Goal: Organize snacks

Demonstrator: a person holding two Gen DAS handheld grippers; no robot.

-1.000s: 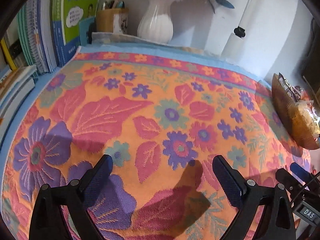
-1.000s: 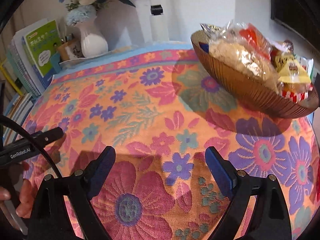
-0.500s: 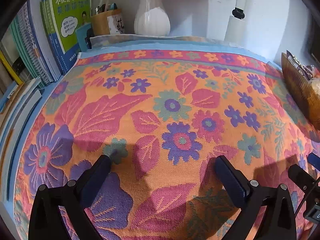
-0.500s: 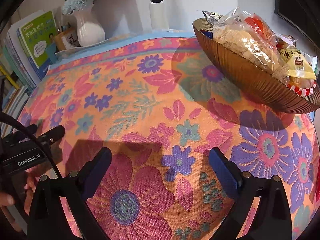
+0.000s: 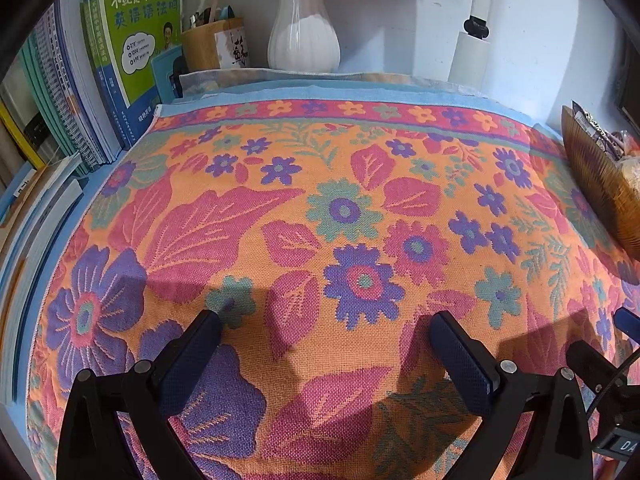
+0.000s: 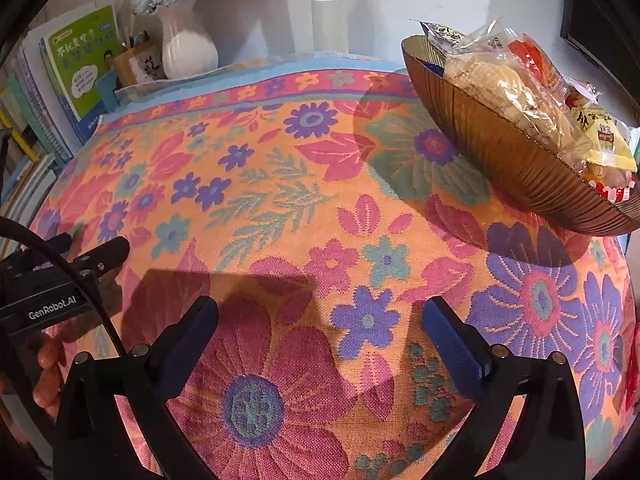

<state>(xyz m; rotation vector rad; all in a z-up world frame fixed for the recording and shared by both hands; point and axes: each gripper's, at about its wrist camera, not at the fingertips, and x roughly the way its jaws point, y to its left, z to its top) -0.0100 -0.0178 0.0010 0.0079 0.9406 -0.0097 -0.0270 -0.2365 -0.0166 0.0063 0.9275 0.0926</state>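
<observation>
The left gripper (image 5: 324,336) and right gripper (image 6: 320,320) both hover over the floral tablecloth (image 5: 320,208) with jaws spread wide, holding nothing. The snacks (image 6: 516,80), wrapped packets with Chinese print, are heaped in a ribbed brown bowl (image 6: 500,148) at the table's far right. "GenRobot.AI" is printed on the left gripper's body. A green Chinese-titled book (image 5: 140,28) stands beside a white vase (image 5: 303,32).

bowl (image 6: 512,152): brown, ribbed, shiny, sits on the flowery cloth at the far right | snacks (image 6: 516,80): packets piled inside, heaped above the rim | biggest: clear bag of pale puffy bits | also: yellow packet (image 6: 604,140), red-and-white one at the right end
</observation>
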